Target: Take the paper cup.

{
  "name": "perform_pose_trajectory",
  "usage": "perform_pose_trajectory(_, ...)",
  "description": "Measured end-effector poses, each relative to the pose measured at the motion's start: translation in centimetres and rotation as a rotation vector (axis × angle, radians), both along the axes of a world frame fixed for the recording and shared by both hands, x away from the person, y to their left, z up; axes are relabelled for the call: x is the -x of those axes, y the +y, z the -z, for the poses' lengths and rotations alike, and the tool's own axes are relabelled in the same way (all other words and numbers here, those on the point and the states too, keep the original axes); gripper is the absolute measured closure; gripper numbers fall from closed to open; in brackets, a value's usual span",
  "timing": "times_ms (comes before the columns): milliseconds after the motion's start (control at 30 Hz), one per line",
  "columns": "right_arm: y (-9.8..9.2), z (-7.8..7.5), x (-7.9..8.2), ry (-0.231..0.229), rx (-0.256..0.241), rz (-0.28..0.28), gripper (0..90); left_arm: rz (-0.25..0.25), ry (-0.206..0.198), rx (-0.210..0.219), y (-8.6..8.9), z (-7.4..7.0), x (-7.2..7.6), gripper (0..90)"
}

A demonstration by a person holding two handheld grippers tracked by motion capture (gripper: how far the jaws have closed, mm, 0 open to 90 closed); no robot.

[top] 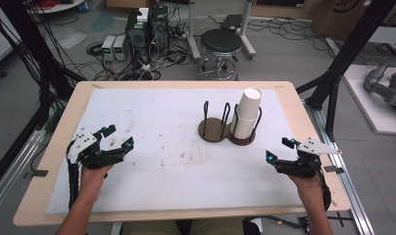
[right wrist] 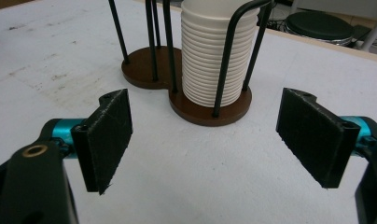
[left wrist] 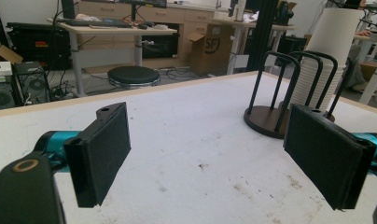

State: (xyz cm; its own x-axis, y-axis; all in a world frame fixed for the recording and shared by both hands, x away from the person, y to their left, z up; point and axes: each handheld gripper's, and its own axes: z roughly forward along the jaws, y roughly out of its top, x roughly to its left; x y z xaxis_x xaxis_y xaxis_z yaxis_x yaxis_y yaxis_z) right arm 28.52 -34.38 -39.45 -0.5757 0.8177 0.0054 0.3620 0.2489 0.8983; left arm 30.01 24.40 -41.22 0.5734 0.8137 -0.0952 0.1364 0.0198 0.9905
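A stack of white paper cups (top: 247, 115) (right wrist: 214, 60) (left wrist: 329, 56) stands upside down in the right bay of a dark brown two-bay holder (top: 214, 131) (right wrist: 144, 70) with black wire hoops. The holder's left bay is empty. My left gripper (top: 118, 136) (left wrist: 207, 154) hovers open over the white mat at the left, nothing between its pads. My right gripper (top: 279, 148) (right wrist: 205, 140) is open too, at the right of the mat, its jaws pointing at the cup stack from a short distance.
A white stained mat (top: 166, 156) covers the wooden table (top: 59, 142). Beyond the far edge stand a black stool (top: 220, 44), computer boxes (top: 147, 29) and loose cables on the floor. Black frame posts (top: 348, 54) rise at both sides.
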Motion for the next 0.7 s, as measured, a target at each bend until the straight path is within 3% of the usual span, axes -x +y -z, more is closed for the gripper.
perform_pose_trajectory(333,-0.1,0.2,-0.1,0.005,-0.008,0.006,18.7,0.006,0.010,-0.001,-0.4,0.1,-0.4,14.7)
perform_pose_trajectory(700,-0.2,-0.8,-0.2,-0.006,-0.065,0.007,18.7,0.009,0.006,0.003,-0.5,0.1,-0.1,14.7)
